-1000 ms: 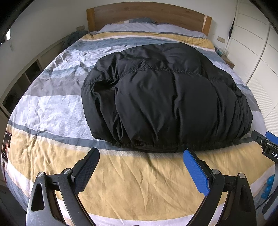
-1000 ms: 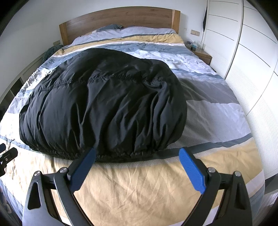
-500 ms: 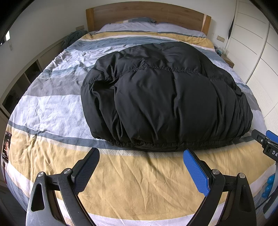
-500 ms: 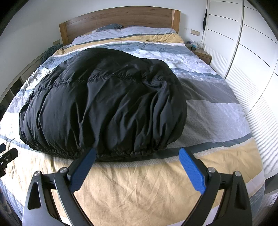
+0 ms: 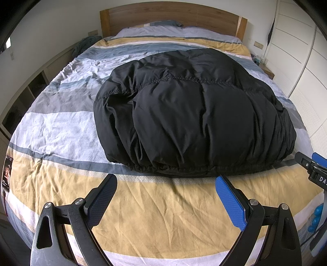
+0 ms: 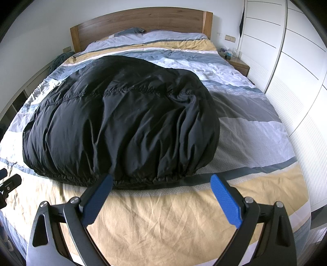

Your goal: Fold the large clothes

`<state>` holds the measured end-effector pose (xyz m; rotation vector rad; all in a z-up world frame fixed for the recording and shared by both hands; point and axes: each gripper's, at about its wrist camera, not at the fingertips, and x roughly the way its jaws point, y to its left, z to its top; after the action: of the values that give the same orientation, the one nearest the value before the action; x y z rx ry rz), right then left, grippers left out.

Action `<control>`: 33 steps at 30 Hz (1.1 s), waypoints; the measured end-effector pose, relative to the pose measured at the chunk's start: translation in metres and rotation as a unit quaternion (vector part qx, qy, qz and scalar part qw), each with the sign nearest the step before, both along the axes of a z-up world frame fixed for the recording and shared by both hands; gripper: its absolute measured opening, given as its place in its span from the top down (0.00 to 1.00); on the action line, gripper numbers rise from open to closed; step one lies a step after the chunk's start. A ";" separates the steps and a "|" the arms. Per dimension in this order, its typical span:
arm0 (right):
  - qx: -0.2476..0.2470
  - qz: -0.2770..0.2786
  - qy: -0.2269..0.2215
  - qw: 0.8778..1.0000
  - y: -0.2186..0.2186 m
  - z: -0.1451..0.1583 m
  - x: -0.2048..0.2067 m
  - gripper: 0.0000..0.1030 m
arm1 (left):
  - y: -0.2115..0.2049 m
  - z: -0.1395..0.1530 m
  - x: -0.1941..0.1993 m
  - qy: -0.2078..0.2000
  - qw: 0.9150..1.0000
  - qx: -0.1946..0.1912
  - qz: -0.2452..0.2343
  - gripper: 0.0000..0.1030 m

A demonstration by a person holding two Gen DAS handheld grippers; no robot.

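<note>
A big black puffy jacket (image 5: 192, 114) lies in a rounded heap on the striped bed cover (image 5: 61, 131), its gathered hem facing me. In the right wrist view the same jacket (image 6: 122, 126) fills the middle left. My left gripper (image 5: 166, 183) hovers open over the yellow stripe, just short of the hem, with nothing between its fingers. My right gripper (image 6: 161, 183) is open too, its left fingertip close to the hem. The right gripper's tip (image 5: 312, 167) shows at the right edge of the left wrist view.
A wooden headboard (image 5: 171, 18) and pillows stand at the far end. White wardrobe doors (image 6: 296, 67) run along the right side, with a bedside table (image 6: 238, 63) beyond. Low open shelves (image 5: 26, 96) line the left wall.
The view barely shifts; both grippers stay open in front of the jacket's hem, and the jacket has not moved.
</note>
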<state>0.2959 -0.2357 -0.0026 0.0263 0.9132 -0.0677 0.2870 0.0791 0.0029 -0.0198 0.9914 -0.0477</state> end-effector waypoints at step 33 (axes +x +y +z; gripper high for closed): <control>-0.003 0.002 0.009 1.000 -0.010 -0.006 0.005 0.06 | 0.001 -0.003 0.005 0.003 1.000 -0.002 -0.006 0.04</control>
<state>0.3006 -0.2456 -0.0085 0.0190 0.9312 -0.0661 0.2915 0.0799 -0.0001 -0.0179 0.9965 -0.0617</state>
